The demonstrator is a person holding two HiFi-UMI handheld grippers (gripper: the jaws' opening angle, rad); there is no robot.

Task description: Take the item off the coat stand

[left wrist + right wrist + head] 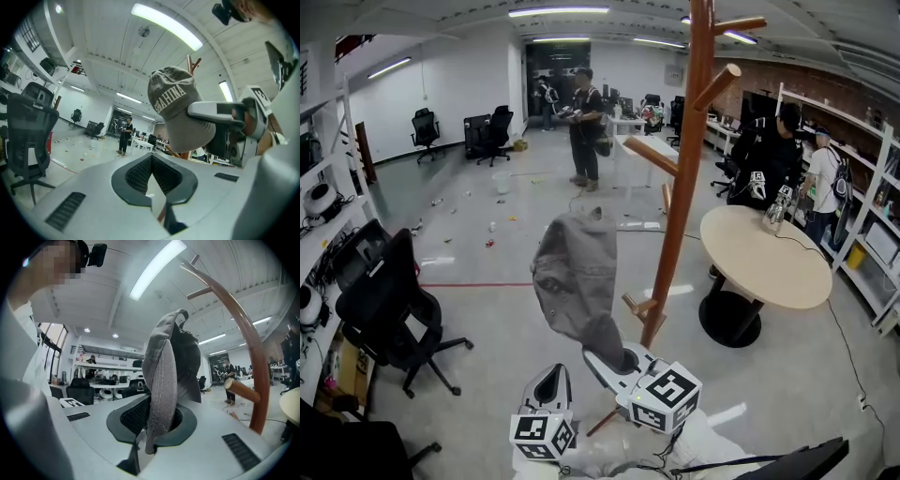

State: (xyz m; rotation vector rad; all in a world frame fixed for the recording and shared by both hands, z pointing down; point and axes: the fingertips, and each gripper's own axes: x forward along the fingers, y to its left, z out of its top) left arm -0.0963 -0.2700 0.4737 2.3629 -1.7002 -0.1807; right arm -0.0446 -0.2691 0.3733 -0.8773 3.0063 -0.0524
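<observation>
- Head view: right hand-held gripper [617, 360] is clamping a grey cap [577, 281] at its lower edge. The cap is hanging upward from the jaws in open air.
- The cap is sitting off the pegs of the wooden coat stand [684, 178], just left of the pole. A short lower peg is poking out close to its edge, and I cannot tell if they are touching.
- Left hand-held gripper [549, 382] is hovering low beside the right one, apart from the cap and carrying nothing.
- A black office chair [380, 305] is standing at the left, and a round worktop [769, 262] is standing to the right of the stand.
- Left gripper view: the jaws of the left hand-held gripper [151, 176] are sitting clenched, tips meeting, with only floor showing behind them.
- The cap [176, 110], white lettering on its front, is hanging above and to the right. The right hand-held gripper [220, 112] is reaching in from the right and gripping it. The stand's peg tips [192, 63] are sticking up behind the cap.
- Right gripper view: the right hand-held gripper [157, 420] is pinching the cap [173, 362] by its brim. The brim is standing on edge between the dark pads.
- The coat stand [253, 348] is curving up at the right, clear of the cap, with one peg [239, 389] pointing toward the camera.
</observation>
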